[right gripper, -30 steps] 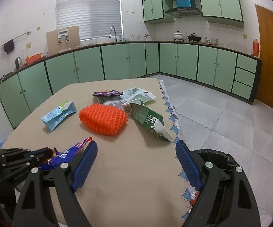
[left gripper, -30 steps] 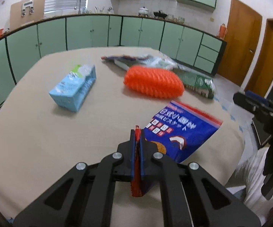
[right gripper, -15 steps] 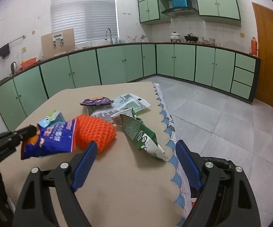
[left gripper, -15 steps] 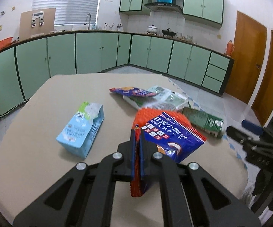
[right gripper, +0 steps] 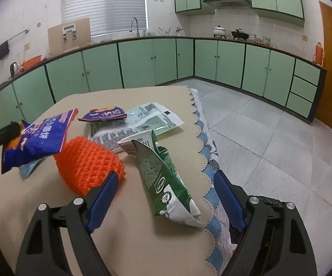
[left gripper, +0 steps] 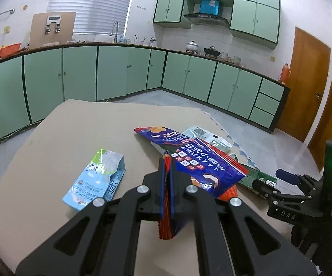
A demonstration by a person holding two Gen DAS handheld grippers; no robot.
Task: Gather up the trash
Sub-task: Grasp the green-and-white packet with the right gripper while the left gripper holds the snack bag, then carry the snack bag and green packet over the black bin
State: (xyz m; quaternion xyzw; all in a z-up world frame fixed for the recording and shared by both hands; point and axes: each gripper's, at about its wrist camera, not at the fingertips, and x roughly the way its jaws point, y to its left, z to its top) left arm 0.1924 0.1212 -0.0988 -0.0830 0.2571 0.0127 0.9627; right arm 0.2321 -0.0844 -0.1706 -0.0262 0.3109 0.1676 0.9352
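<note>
Carton position: green milk carton (right gripper: 166,179) is seen lying flat on the table (right gripper: 129,237), directly ahead of the right gripper (right gripper: 166,197), between its wide-apart jaws.
Long axis: run away from the gripper, slightly leftward.
Left gripper (left gripper: 168,179): clamped on the blue biscuit bag (left gripper: 202,165), held above the table.
Bin: black rim (right gripper: 269,201) is glimpsed beyond the table edge; contents hidden.

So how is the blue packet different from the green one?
The blue packet is clamped in the shut left gripper and hangs above the table; the green packet lies on it, untouched, between the open right gripper's fingers. Blue has a red edge; green has a white end. Both are empty wrappers.
</note>
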